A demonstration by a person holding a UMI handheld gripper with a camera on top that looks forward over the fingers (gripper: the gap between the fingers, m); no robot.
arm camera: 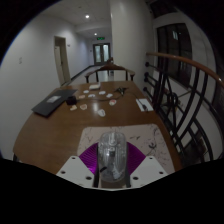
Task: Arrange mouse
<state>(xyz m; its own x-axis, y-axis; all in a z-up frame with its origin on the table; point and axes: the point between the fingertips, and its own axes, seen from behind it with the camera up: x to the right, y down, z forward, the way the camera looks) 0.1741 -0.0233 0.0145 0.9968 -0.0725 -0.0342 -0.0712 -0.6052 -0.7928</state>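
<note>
A grey, glossy mouse (111, 152) stands on end between my gripper's (111, 165) two fingers. The purple pads (92, 158) press on it from both sides, so the gripper is shut on it. The mouse is held above the near end of a brown wooden table (70, 125). Its lower part is hidden behind the fingers.
On the table beyond the fingers lie a dark laptop (52, 101) at the left, several small white items (103, 114) in the middle and a white sheet (145, 104) at the right. Chairs (108, 72) stand at the far end. A stair railing (190, 95) runs along the right.
</note>
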